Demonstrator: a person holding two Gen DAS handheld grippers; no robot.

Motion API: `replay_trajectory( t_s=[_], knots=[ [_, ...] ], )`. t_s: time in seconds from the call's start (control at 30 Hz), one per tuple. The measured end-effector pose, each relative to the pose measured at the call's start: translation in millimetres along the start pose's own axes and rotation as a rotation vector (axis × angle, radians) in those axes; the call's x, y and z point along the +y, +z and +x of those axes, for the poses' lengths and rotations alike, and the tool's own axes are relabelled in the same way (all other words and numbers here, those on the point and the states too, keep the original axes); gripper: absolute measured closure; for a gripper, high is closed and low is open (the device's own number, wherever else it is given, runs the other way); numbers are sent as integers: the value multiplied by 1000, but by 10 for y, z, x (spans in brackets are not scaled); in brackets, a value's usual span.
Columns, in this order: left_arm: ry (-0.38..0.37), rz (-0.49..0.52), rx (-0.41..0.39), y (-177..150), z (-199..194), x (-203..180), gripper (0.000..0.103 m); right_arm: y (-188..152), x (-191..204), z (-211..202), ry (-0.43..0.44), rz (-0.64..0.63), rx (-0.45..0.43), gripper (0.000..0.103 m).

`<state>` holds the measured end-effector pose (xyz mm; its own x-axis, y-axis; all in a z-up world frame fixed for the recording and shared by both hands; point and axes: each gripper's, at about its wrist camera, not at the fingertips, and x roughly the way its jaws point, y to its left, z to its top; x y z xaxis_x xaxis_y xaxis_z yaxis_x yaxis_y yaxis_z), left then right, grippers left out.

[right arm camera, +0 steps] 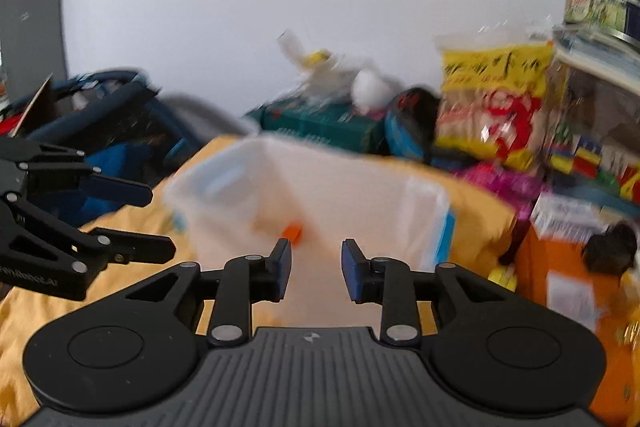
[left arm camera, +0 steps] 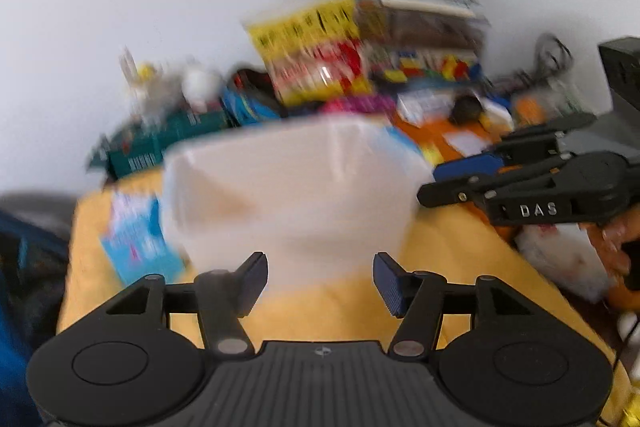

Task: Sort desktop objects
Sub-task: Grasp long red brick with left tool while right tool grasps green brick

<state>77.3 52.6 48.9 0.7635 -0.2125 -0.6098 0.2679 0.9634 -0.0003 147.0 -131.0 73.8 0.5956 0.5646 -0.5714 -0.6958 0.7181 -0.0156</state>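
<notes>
In the blurred left wrist view the left gripper stands released and empty just near of the clear plastic bin on the yellow cloth, while in the right wrist view the right gripper, parted and empty, faces the bin's small orange piece, so a hasty reach could knock the light bin askew

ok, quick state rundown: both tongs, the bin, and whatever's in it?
left tongs: open, nothing between the pads.
right tongs: open, narrower gap, empty.
clear plastic bin: upright on the yellow cloth, no lid on it.
small orange piece: lying on the bin floor, loose.
yellow snack bag: standing upright against the pile at the back; whether it is sealed is too blurred to tell.
</notes>
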Motion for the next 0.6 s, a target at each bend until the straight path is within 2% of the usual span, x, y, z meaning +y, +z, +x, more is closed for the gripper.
replay_trajectory(
  t_s=[0.17, 0.3, 0.43, 0.53, 0.6],
  knots=[
    [-54, -34, 134, -551, -72, -171, 41, -541, 296, -94, 70, -39, 126, 72],
    [-89, -49, 214, -867, -137, -280, 44, -943, 446, -144, 110, 1, 237, 72],
    [-132, -43, 297, -1101, -226, -404, 47, -1147, 575, -191, 150, 7, 289, 72],
    [-100, 35, 350, -1274, -225, -509, 54, -1255, 677, -199, 159, -12, 315, 72],
    [-87, 40, 376, -1344, -191, -497, 54, -1293, 738, -186, 161, -22, 329, 72]
  ],
)
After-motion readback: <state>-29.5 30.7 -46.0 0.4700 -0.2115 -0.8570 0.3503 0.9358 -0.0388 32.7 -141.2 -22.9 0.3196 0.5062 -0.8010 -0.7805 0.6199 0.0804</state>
